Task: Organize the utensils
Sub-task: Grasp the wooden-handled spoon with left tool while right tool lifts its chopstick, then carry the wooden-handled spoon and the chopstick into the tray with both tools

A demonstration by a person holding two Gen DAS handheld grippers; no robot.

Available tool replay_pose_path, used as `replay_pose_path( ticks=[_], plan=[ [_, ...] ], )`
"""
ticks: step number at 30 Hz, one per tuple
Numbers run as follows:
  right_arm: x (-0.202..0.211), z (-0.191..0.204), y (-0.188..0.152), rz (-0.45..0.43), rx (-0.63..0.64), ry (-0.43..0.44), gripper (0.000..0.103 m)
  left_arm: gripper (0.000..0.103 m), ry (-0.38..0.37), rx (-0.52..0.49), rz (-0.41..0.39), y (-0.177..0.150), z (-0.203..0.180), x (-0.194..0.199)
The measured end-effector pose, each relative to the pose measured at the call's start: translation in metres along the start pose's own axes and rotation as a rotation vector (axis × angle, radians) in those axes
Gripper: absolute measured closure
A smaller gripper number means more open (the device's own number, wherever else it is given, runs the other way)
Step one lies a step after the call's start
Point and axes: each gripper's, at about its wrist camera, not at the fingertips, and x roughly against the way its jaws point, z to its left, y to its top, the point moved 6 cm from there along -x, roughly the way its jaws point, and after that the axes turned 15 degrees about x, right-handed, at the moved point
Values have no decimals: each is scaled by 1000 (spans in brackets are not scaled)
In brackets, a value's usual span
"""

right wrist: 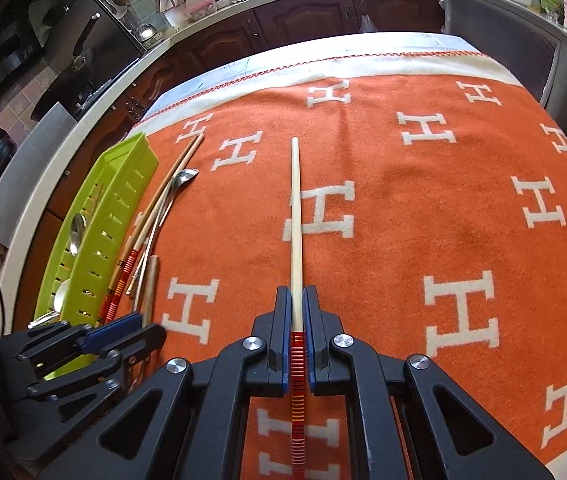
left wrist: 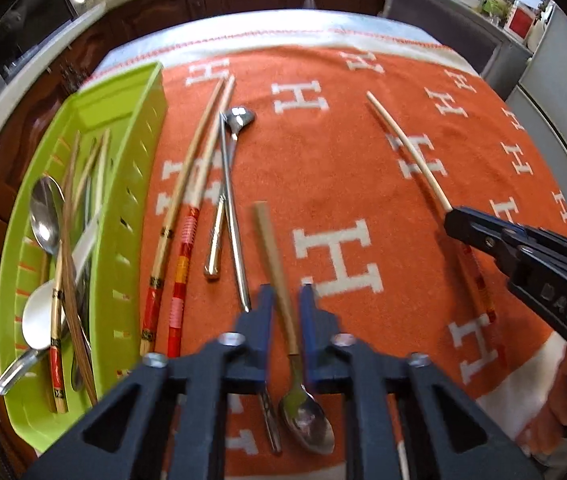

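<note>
Fuzzy orange blanket (right wrist: pixel 423 208); right tongs (right wrist: pixel 296 308) clamp slender chopstick (right wrist: pixel 295 216).

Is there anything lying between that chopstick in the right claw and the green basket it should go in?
Yes. The right gripper holds a chopstick over the cloth, and on the way to the green basket lie loose chopsticks and a metal spoon. The left gripper, with a wooden-handled spoon between its fingers, is there too.

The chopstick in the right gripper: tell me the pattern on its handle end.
Red with thin yellow-orange bands on the chopstick, pale plain wood beyond; clearest in the right wrist view.
</note>
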Motion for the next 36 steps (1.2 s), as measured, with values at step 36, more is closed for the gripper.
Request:
replay_pose_path(
  ticks=[36],
  plan=[
    [60,166,77,-153,64,358,98,98,2,128,-300,29,119,157]
  ],
)
